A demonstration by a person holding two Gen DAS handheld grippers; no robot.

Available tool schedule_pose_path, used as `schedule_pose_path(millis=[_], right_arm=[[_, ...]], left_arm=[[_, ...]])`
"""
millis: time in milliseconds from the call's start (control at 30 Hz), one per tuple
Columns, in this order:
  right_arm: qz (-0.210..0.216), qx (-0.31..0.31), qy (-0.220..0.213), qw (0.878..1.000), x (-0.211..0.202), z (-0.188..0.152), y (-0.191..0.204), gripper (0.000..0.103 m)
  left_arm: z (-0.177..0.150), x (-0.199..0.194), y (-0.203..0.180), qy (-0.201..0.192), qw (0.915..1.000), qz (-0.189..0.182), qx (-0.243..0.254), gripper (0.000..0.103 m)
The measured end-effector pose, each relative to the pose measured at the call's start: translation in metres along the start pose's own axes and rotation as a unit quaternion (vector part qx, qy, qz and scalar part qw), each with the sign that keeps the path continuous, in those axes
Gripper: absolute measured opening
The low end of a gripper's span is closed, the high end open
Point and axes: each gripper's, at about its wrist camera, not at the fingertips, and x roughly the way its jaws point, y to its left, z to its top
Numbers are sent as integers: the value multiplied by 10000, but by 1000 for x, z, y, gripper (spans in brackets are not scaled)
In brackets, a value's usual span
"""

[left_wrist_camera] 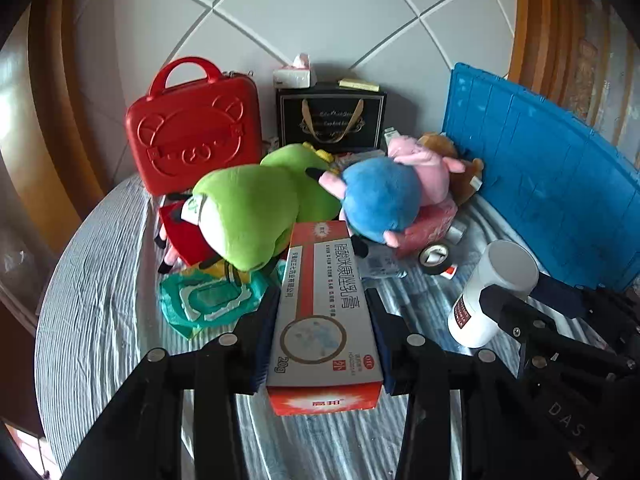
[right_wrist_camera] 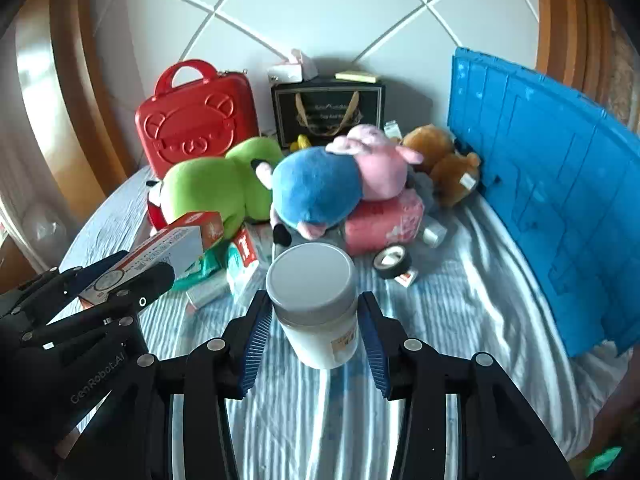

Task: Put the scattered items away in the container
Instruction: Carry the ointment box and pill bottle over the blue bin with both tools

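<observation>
My left gripper (left_wrist_camera: 322, 312) is shut on a red and grey medicine box (left_wrist_camera: 324, 312), held above the striped cloth; the box also shows in the right wrist view (right_wrist_camera: 160, 252). My right gripper (right_wrist_camera: 314, 312) is shut on a white jar with a grey lid (right_wrist_camera: 316, 300), which also shows in the left wrist view (left_wrist_camera: 492, 292). The blue crate (right_wrist_camera: 552, 200) stands at the right, its wall facing me. A pile of plush toys lies ahead: green (left_wrist_camera: 248, 208), blue and pink (right_wrist_camera: 320, 188), brown (right_wrist_camera: 444, 160).
A red bear case (left_wrist_camera: 192, 128) and a black gift bag (left_wrist_camera: 330, 116) with a tissue pack on top stand at the back. A tape roll (right_wrist_camera: 392, 260), a pink pack (right_wrist_camera: 384, 220), a wet-wipes pack (left_wrist_camera: 208, 300) and small boxes lie on the cloth.
</observation>
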Motion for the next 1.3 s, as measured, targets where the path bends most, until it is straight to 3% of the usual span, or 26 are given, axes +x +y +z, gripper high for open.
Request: schedule_pose_path(millis=[233, 433, 633, 800, 1067, 1200, 1300], right_arm=[[-346, -12, -750, 9966, -60, 41, -28, 44], [-545, 61, -1304, 9899, -98, 82, -81, 44], [-766, -66, -1950, 9778, -136, 130, -172, 44], [-814, -422, -2274, 9695, -160, 166, -280, 44], [-629, -624, -1673, 9819, -145, 213, -441, 44], [-424, -355, -1080, 9926, -104, 221, -498, 44], [-343, -163, -489, 9981, -60, 218, -530, 44]], left_arm=[[41, -36, -31, -627, 9973, -340, 199, 41], [80, -54, -87, -1179, 9907, -477, 474, 41], [132, -59, -180, -1736, 9816, -565, 566, 41], [186, -55, -286, -2074, 9760, -482, 453, 41], [275, -8, -444, -1059, 9923, -597, 250, 41], [295, 43, -504, -155, 9974, -584, 381, 41], [293, 89, -540, 558, 9963, -399, 515, 41]])
